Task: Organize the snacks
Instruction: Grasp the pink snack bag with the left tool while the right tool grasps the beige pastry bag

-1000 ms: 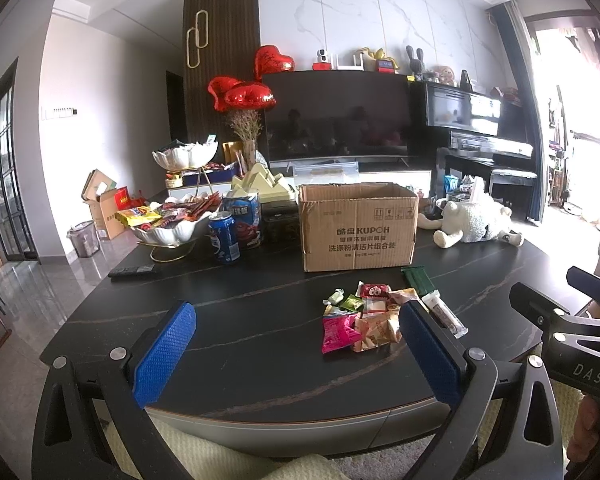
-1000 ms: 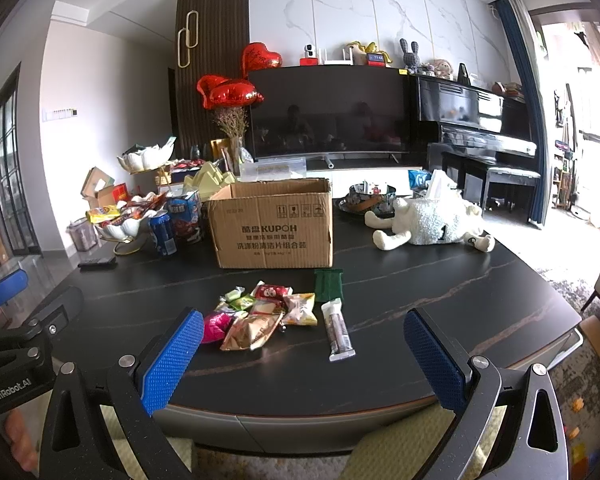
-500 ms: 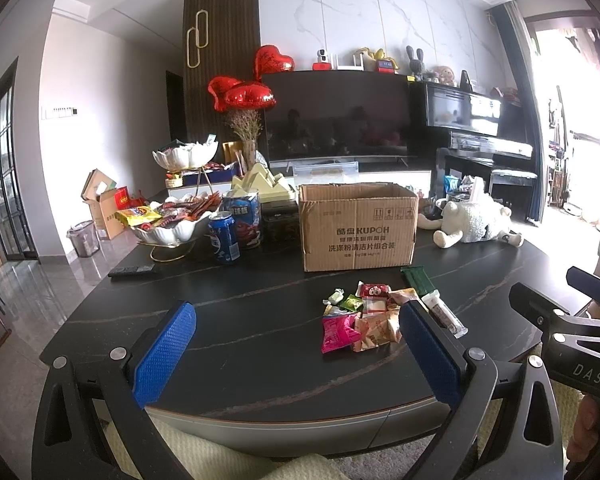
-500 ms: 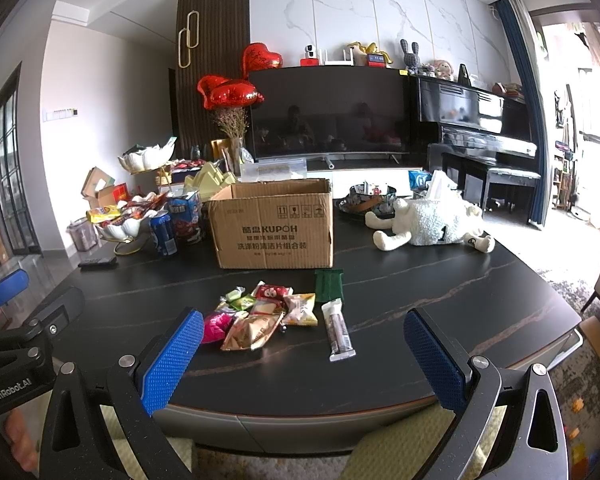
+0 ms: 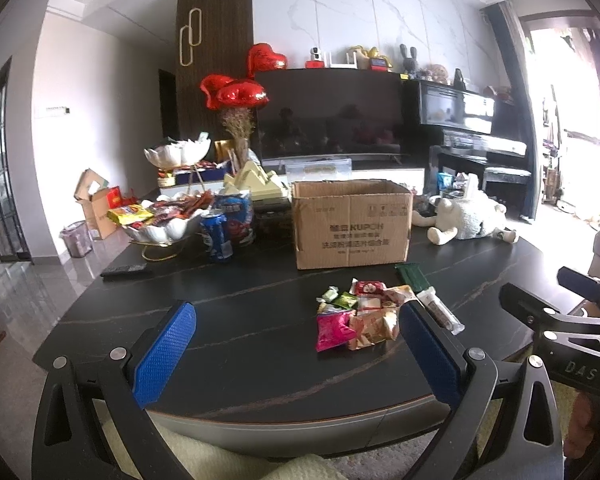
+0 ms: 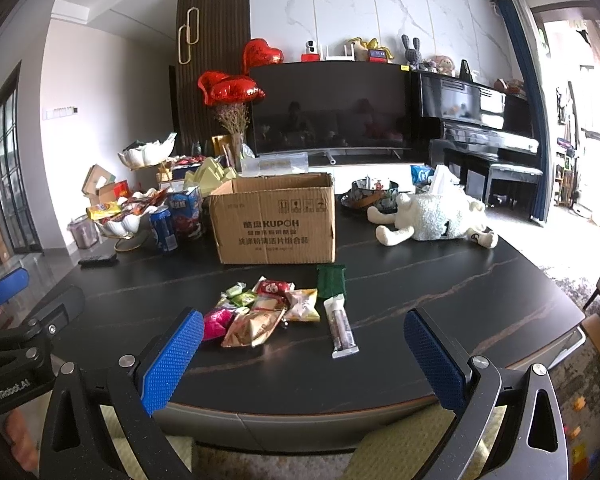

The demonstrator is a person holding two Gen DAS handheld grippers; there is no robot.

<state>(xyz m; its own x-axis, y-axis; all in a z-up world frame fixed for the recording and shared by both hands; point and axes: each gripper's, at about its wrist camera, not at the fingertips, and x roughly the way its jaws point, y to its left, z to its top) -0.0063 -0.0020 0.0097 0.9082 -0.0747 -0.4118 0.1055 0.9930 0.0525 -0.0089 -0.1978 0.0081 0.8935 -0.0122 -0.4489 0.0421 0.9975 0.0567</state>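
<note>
Before the snack pile (image 6: 268,312) (box (image 6: 276,220) behind), both tools (image 5: 296,344) (image 6: 304,352) gape wide, empty.

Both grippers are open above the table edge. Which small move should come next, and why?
Probably move the right gripper forward and down to the long snack bar: it lies apart from the snack pile, nearest this gripper, and nothing is held yet.

Snacks (image 6: 268,312) before box (image 6: 276,220) — apparently apart.

No visible change across the frames, left gripper (image 5: 296,354) and right gripper (image 6: 302,360) apparently unmoved, jaws equally wide, snack pile (image 6: 266,312) undisturbed on table (image 6: 440,300).
</note>
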